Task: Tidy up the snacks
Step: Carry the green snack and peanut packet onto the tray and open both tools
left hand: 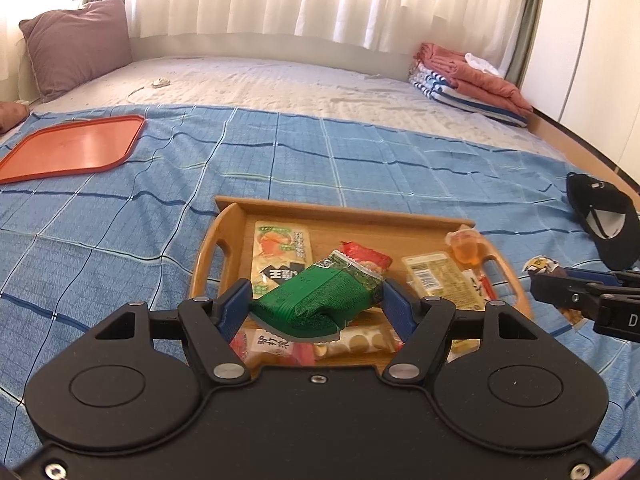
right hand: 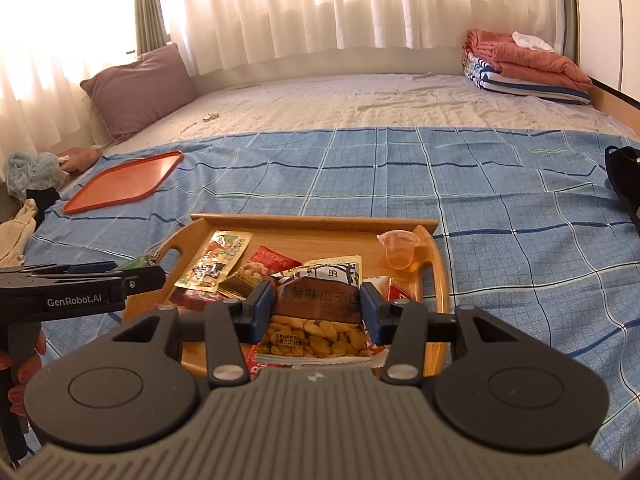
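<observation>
On the bed's blue checked blanket, the left wrist view shows one wooden tray and one empty orange tray well apart. The left gripper is clenched on one green snack packet, held above the wooden tray, which holds several flat packets and one jelly cup; their print is too small to read. At the right edge the right gripper shows side-on. From the right wrist view, the right gripper grips one sunflower-seed packet printed "瓜子" over the same wooden tray; the left gripper bears "GenRobot.AI".
</observation>
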`<state>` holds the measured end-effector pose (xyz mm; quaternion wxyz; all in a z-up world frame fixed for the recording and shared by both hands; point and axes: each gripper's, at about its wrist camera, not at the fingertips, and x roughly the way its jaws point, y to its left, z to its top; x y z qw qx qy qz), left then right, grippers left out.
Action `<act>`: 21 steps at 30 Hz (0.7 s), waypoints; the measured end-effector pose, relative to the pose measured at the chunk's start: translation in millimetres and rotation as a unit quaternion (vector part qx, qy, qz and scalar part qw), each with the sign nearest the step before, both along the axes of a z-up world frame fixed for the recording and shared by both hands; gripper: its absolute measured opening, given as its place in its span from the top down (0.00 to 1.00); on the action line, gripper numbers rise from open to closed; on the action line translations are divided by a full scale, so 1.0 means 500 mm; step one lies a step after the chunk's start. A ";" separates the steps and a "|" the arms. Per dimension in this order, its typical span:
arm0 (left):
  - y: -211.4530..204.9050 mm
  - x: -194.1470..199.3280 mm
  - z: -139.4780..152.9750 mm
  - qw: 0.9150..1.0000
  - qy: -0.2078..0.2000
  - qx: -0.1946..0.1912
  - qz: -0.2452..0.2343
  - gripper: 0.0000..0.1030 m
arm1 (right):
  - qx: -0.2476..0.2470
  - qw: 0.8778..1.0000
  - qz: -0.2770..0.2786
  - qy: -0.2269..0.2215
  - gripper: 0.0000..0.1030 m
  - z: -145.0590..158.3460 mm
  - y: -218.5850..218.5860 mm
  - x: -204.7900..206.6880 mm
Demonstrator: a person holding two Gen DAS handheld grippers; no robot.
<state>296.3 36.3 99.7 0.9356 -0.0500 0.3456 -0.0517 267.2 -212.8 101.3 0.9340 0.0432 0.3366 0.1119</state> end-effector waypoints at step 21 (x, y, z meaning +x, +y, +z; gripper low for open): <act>0.010 0.116 -0.087 0.999 0.040 -0.007 0.021 0.33 | -0.008 0.999 0.008 0.037 0.50 -0.065 0.029 0.124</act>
